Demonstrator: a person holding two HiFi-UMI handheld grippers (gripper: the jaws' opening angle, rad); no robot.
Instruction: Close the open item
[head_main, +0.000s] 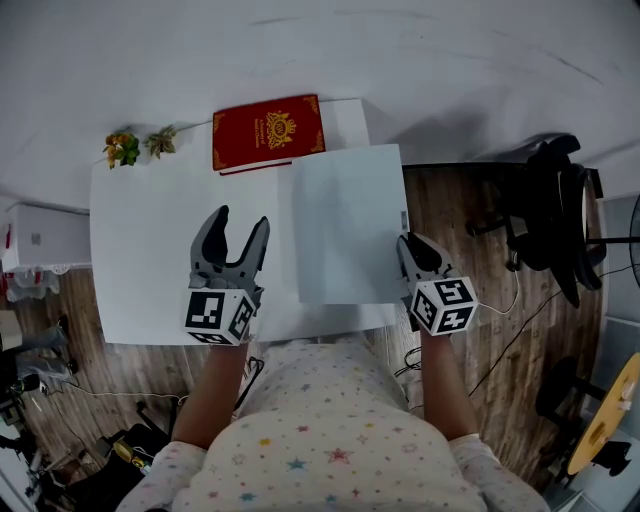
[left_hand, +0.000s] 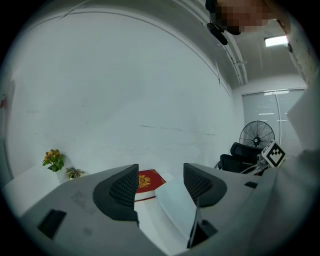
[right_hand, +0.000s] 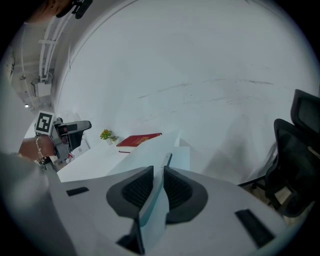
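A white folder cover (head_main: 350, 225) stands raised over the right side of the white table (head_main: 140, 240). My right gripper (head_main: 407, 243) is shut on the cover's right edge. In the right gripper view, the thin cover (right_hand: 150, 205) runs between the closed jaws of that gripper (right_hand: 158, 182). My left gripper (head_main: 241, 220) hovers open over the table, left of the cover, with nothing between its jaws. In the left gripper view, the tilted cover (left_hand: 175, 210) shows past the gap of the open gripper (left_hand: 160, 182). What lies under the cover is hidden.
A closed red book with a gold crest (head_main: 268, 132) lies at the table's far edge. Small potted plants (head_main: 122, 148) stand at the far left corner. A black office chair (head_main: 555, 215) is right of the table, a fan (left_hand: 256, 135) behind it.
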